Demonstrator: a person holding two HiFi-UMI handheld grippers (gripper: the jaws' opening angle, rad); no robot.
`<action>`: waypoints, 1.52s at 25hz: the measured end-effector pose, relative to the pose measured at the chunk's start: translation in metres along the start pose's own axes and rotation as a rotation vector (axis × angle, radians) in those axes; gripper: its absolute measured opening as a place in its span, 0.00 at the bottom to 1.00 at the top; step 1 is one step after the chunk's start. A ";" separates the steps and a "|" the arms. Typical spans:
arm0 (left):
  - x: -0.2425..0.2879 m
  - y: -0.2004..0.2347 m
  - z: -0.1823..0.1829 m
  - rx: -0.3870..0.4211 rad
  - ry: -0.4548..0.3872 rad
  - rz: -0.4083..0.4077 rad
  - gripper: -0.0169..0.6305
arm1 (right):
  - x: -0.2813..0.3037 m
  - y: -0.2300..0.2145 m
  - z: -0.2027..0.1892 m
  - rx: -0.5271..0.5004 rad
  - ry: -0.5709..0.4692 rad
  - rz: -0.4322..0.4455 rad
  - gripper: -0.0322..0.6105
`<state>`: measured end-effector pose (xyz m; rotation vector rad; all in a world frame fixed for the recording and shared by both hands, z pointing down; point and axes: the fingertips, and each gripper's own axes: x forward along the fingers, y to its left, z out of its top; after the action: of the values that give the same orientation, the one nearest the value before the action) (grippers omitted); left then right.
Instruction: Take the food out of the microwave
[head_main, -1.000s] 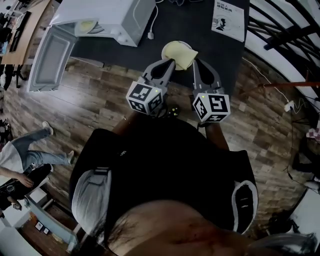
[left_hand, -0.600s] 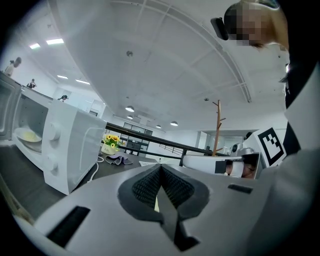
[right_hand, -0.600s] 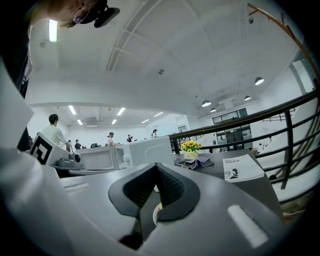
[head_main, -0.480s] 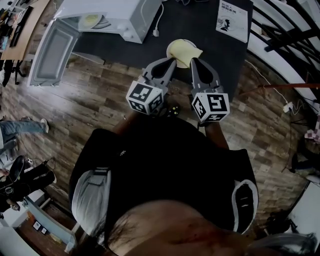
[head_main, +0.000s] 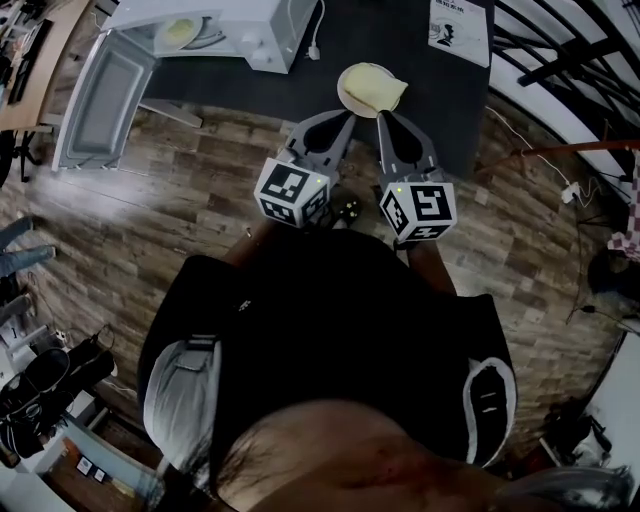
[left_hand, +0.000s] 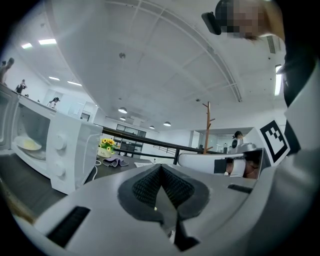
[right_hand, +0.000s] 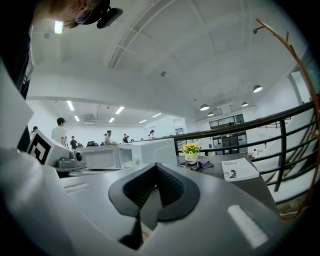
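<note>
Left gripper (head_main: 346, 114) and right gripper (head_main: 381, 113), jaws pressed together, each pinch the rim of the plate (head_main: 344, 84) of yellow food (head_main: 376, 90). It is slightly farther right of the open microwave (head_main: 250, 20) than a second ago. A second plate (head_main: 185, 32) sits inside the microwave, making two, and one booklet (head_main: 460, 18) lies farther right. In the left gripper view the pads meet, with one flowerpot (left_hand: 105, 147) just past the microwave. In the right gripper view the pads meet too.

Left gripper (head_main: 346, 115), right gripper (head_main: 384, 113): side by side, held level, tips near each other. Jaws of each closed, plate (head_main: 362, 80) rim between the fingers.
</note>
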<state>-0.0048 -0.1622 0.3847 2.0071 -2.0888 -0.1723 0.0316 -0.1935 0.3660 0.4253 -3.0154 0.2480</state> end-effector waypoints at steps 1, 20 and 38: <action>-0.005 0.000 0.000 0.006 -0.002 0.000 0.04 | -0.002 0.005 0.000 -0.002 -0.001 -0.001 0.05; -0.097 -0.009 -0.006 0.027 -0.022 -0.015 0.04 | -0.044 0.087 -0.018 -0.022 0.011 -0.043 0.05; -0.109 0.013 0.004 0.011 -0.048 0.147 0.04 | -0.028 0.086 -0.011 -0.032 0.033 0.071 0.05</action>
<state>-0.0149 -0.0537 0.3743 1.8643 -2.2611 -0.1849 0.0352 -0.1019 0.3613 0.3089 -3.0008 0.2098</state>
